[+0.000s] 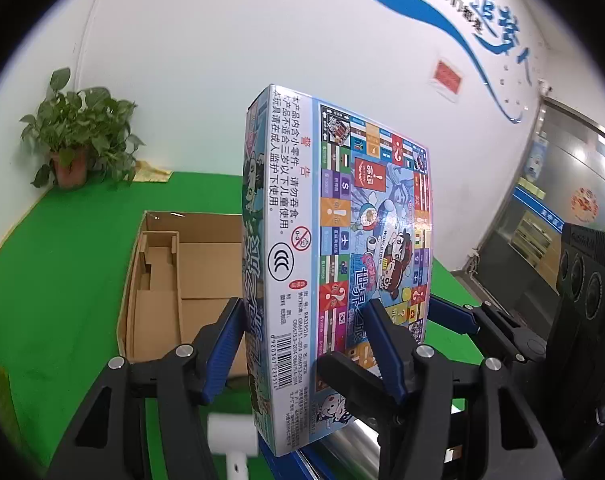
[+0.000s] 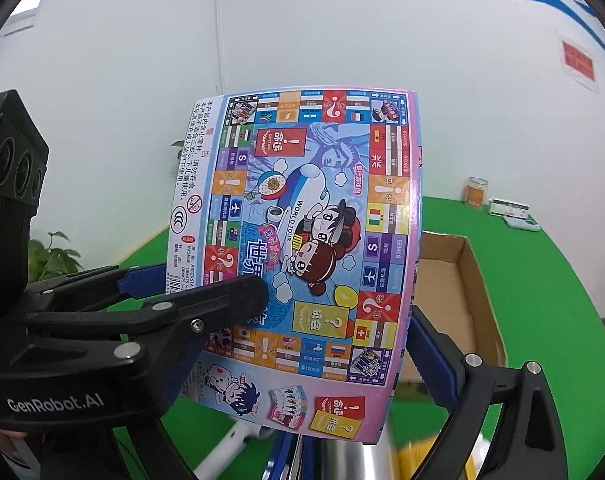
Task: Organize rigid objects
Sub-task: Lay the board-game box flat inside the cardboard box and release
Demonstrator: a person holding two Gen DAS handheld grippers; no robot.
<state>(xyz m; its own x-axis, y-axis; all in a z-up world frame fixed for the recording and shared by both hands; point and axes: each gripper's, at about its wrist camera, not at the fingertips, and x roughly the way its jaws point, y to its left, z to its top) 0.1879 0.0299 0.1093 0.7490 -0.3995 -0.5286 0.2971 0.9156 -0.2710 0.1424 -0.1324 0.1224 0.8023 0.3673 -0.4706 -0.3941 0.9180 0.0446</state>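
Game box [image 1: 334, 248]: flat printed cardboard carton, glossy, held upright on its short edge above the green worktop [image 1: 62, 264]; the face shows a board-game track of flags, "$" squares and question marks, two cartoon children and a plane marked "WORLD TOUR".
Box writing: a white side strip carries a red Chinese warning heading, a crossed "0-3" age mark, a "CCC" mark and a barcode.
Left gripper [image 1: 302, 328]: black arms with blue-padded fingers [image 1: 382, 336] closed on the game box, one pad on the narrow side, the other on the printed face.
Right gripper [image 2: 334, 320]: its right blue-padded finger sits at the box's right edge; whether it presses the box I cannot tell, and its left finger is hidden by the other tool, which bears "GenRobot.AI" in white.
Cardboard carton [image 1: 182, 264]: open brown corrugated box with a folded insert, lying on the worktop behind the game box.
Potted plant [image 1: 74, 136]: leafy green, in a reddish pot at the far corner.
White handled tool [image 1: 234, 436]: smooth plastic, on the worktop below the box.
Wall [image 1: 262, 20]: white, with a blue swoosh and Chinese characters.
Orange-labelled jar [image 2: 476, 191]: near the wall.
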